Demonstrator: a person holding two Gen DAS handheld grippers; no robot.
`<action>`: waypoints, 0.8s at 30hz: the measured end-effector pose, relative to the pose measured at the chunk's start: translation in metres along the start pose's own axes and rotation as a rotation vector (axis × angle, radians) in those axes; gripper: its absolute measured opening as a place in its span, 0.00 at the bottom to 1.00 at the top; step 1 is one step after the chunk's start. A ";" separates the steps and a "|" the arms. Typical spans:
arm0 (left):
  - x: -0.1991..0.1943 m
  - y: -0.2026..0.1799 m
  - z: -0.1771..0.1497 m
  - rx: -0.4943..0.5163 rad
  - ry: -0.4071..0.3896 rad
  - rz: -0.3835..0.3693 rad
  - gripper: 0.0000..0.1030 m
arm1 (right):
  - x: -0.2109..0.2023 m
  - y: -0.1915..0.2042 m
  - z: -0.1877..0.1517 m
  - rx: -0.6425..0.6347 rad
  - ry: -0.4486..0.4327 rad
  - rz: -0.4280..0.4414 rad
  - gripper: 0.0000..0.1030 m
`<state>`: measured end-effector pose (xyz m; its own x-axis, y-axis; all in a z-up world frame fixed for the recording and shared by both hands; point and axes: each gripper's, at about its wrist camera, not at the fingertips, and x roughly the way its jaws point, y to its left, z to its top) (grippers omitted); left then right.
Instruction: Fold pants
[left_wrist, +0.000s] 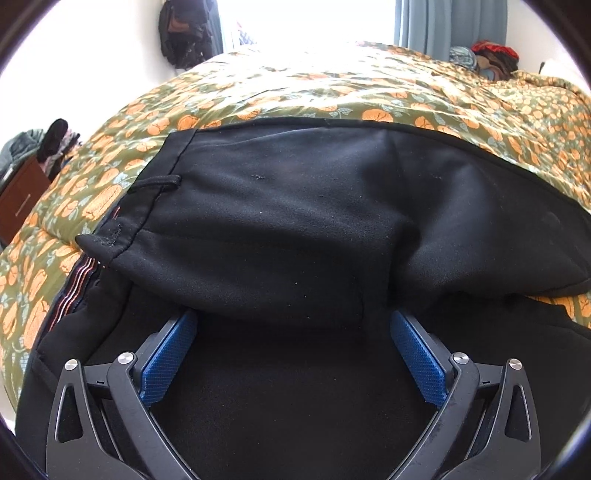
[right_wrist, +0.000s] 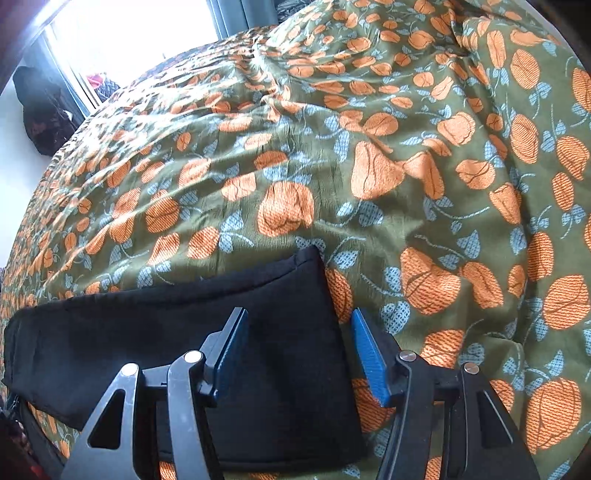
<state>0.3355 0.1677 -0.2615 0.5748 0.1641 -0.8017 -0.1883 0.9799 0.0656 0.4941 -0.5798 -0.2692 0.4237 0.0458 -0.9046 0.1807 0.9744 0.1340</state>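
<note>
A bed fills the room, its olive bedspread (right_wrist: 424, 155) printed with orange pumpkins, a bright window beyond the far edge. The black pants (left_wrist: 295, 221) lie on it near the person, already doubled over, with a waistband edge and belt loop showing at the left in the left wrist view. The cloth looks soft, matte and fairly thick — it will likely drape and sag rather than hold a crease, but should not slip. The left gripper (left_wrist: 293, 321) stands released, its tips at a raised fold. The right gripper (right_wrist: 295, 328) is unclenched too, straddling the pants' right edge — a hem or seam should give the firmest hold.
</note>
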 end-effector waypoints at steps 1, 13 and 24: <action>0.000 -0.001 0.000 0.002 -0.002 0.003 1.00 | -0.009 0.004 -0.005 -0.020 -0.032 -0.013 0.14; 0.000 -0.006 0.003 0.017 0.022 0.059 1.00 | -0.207 0.039 -0.205 -0.435 -0.355 0.080 0.05; -0.097 -0.047 -0.027 0.097 0.024 0.003 0.99 | -0.222 -0.031 -0.293 0.011 -0.296 -0.209 0.49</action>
<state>0.2674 0.1032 -0.2025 0.5546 0.1652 -0.8155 -0.1109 0.9860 0.1243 0.1343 -0.5558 -0.1912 0.6148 -0.2215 -0.7570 0.2993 0.9535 -0.0360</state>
